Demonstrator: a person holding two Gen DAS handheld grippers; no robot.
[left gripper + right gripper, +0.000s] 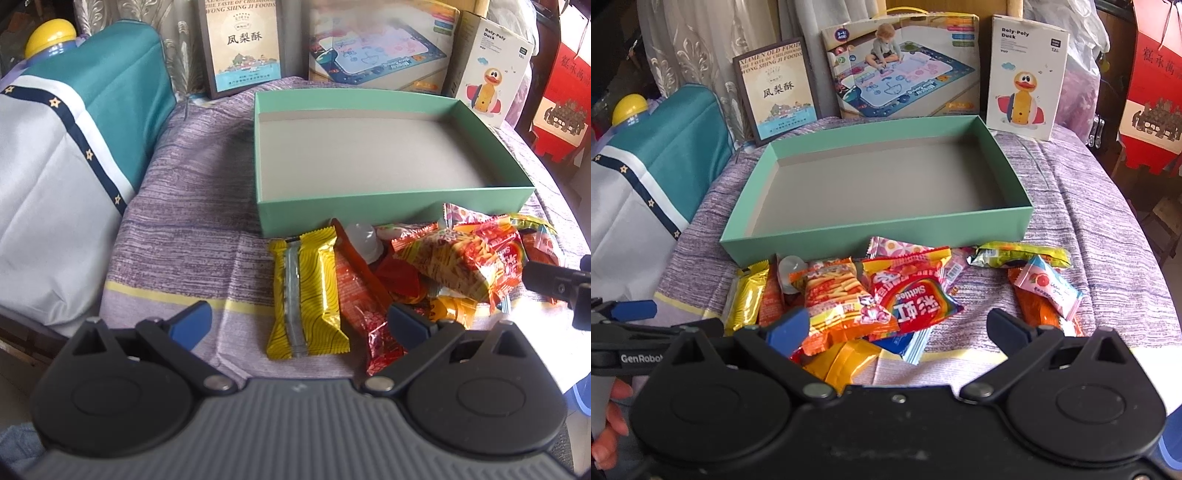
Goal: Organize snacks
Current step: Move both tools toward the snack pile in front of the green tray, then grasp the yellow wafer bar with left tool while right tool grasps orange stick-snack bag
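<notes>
An empty mint-green box (399, 208) (820, 242) lies on the purple cloth, with a heap of snack packets in front of it. The left wrist view has a yellow packet (306, 295) lying nearest my left gripper (301, 325), which is open above it with nothing held. Beside it lie a red packet (360, 306) and a clear jelly cup (362, 238). My right gripper (899, 330) is open over the heap, above a red Skittles bag (912, 299) and an orange chips bag (842, 299). A pink candy (1049, 286) and a green packet (1019, 254) lie to the right.
A teal and white pillow (62, 177) fills the left side. Upright boxes line the back: a pastry box (779, 90), a play-mat box (905, 66) and a Roly-Poly Duck box (1025, 79). A red carton (1152, 92) stands at far right. A hand (613, 417) shows at lower left.
</notes>
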